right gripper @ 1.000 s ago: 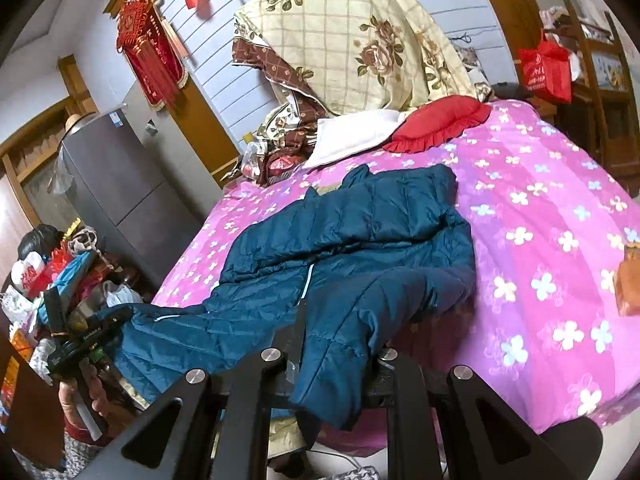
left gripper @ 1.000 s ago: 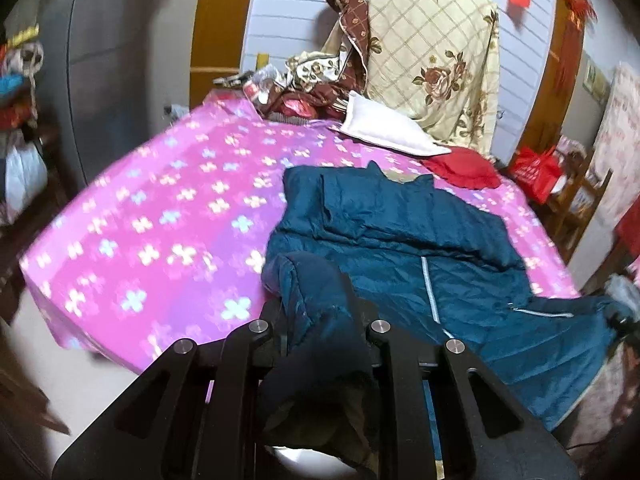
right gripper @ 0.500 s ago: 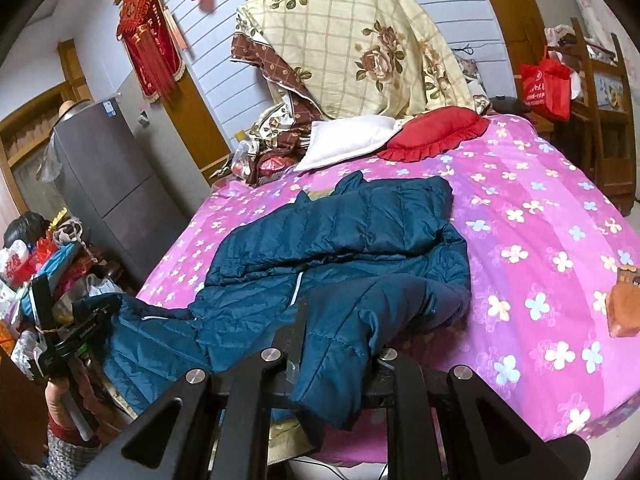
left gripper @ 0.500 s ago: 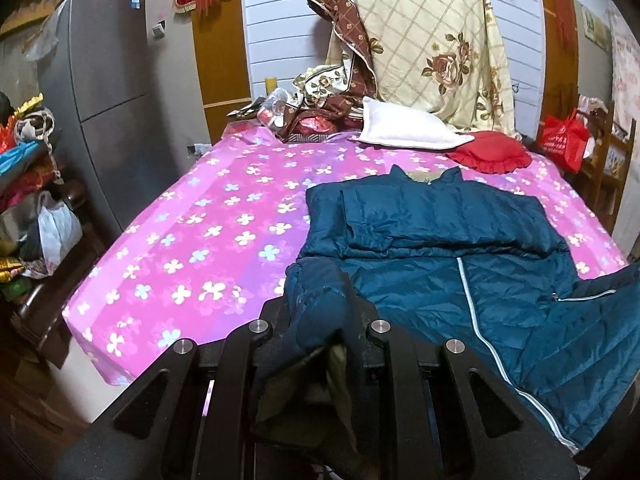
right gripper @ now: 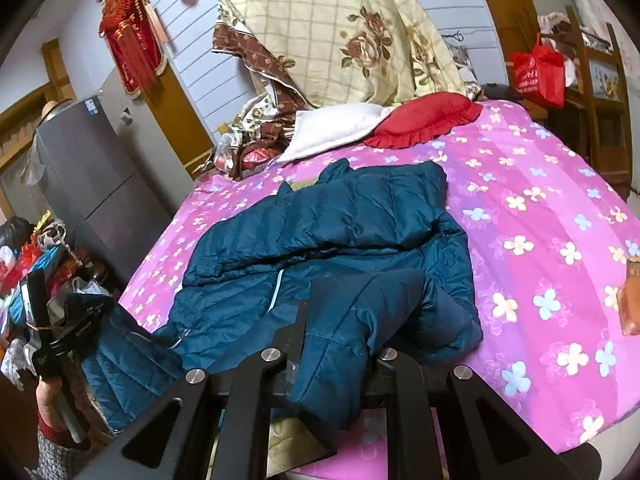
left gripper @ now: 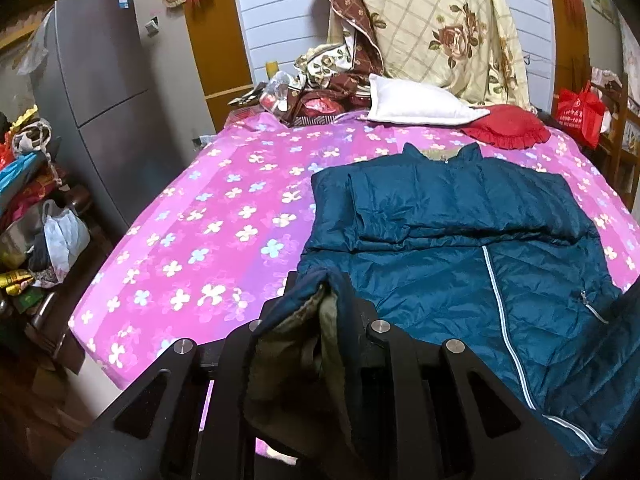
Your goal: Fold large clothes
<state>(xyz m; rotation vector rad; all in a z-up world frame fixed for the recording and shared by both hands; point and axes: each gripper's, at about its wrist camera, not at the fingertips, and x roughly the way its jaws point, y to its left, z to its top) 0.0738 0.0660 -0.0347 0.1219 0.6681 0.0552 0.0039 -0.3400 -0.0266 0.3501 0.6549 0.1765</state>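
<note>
The left gripper (left gripper: 314,344) pinches a bunched hem corner of the teal jacket (left gripper: 472,240), olive lining showing between its fingers. The right gripper (right gripper: 332,364) clamps the other hem corner. Ahead of both, the jacket lies spread on the pink bedsheet (left gripper: 224,216)

Ahead of me is the pink bedsheet with pale flower prints (left gripper: 224,232), spread over the whole bed. At its far end I see a flat white pillow (left gripper: 416,100) and, just right of it, a red frilled round cushion (left gripper: 504,128) touching its corner. Behind both, a cream checked quilt with brown roses (left gripper: 440,28) hangs against the wall. On my left stands a tall grey fridge (left gripper: 104,100), with bundled bags (left gripper: 60,236) piled near its foot. Far right, a red shopping bag (right gripper: 538,74) hangs from wooden furniture.
</note>
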